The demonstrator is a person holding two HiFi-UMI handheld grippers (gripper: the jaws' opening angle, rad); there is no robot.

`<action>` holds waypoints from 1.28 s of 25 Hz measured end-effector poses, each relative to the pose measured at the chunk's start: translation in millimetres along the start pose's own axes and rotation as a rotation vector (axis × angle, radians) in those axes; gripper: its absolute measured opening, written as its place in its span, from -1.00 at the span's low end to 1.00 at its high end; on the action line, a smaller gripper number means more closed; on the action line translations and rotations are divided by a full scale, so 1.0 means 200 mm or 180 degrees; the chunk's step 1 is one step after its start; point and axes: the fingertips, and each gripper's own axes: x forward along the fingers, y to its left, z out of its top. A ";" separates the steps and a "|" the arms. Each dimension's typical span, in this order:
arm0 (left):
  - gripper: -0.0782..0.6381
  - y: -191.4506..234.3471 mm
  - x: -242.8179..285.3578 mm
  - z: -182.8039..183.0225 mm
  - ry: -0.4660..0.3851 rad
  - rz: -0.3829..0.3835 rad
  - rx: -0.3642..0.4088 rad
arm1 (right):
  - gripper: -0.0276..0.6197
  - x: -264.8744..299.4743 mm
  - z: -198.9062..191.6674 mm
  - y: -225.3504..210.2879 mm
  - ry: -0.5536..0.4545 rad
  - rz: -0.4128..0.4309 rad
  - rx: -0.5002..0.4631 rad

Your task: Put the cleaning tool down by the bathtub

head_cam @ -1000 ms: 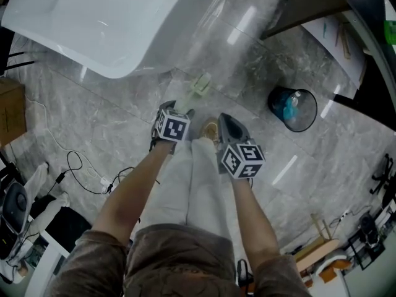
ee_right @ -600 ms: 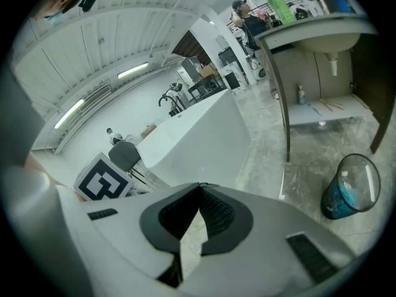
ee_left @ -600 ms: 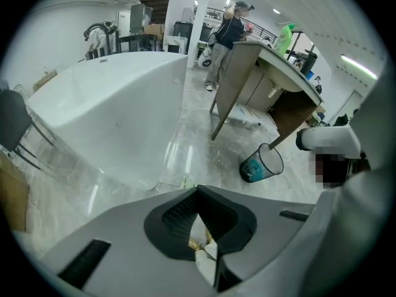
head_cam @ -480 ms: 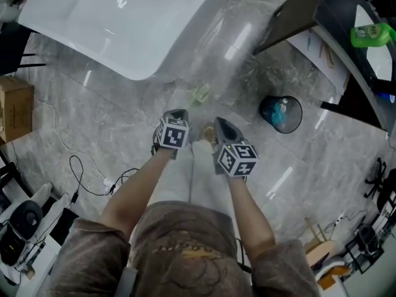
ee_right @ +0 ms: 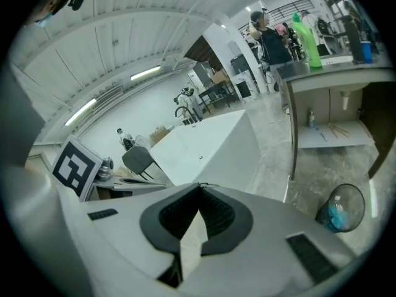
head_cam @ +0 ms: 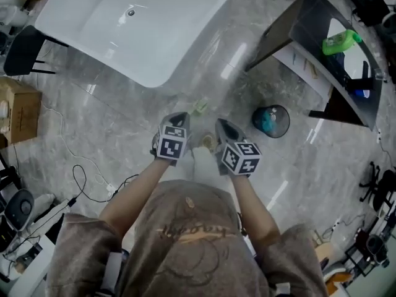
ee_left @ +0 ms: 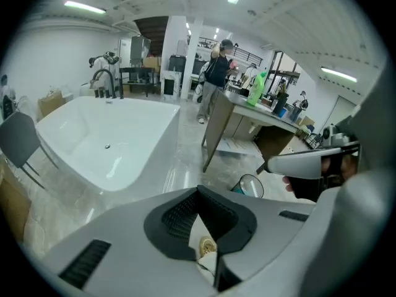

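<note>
Seems done: tool (head_cam: 199, 107) down on the floor (head_cam: 117, 125) just beside the bathtub (head_cam: 133, 26). Left gripper (head_cam: 179, 116) and right gripper (head_cam: 221, 124) well above it, jaws pressed together, empty. Apparently nothing left.
</note>
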 end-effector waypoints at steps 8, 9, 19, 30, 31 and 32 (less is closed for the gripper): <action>-0.75 -0.03 -0.39 0.18 -0.0382 -0.0157 0.0098 | -0.91 -0.22 0.20 0.27 -0.0123 0.0228 -0.0205; -0.75 -0.04 -0.43 0.20 -0.0425 -0.0189 0.0129 | -0.91 -0.24 0.21 0.30 -0.0137 0.0261 -0.0244; -0.75 -0.18 -0.77 0.43 -0.0896 -0.0628 0.0445 | -0.91 -0.44 0.46 0.64 -0.0522 0.0684 -0.0739; -0.75 -0.18 -1.05 0.62 -0.1586 -0.0919 0.0892 | -0.91 -0.58 0.66 0.80 -0.0882 0.0851 -0.1129; -0.75 -0.18 -1.06 0.63 -0.1604 -0.0929 0.0899 | -0.91 -0.57 0.66 0.81 -0.0888 0.0860 -0.1139; -0.75 -0.18 -1.06 0.63 -0.1620 -0.0942 0.0905 | -0.91 -0.56 0.66 0.82 -0.0888 0.0871 -0.1157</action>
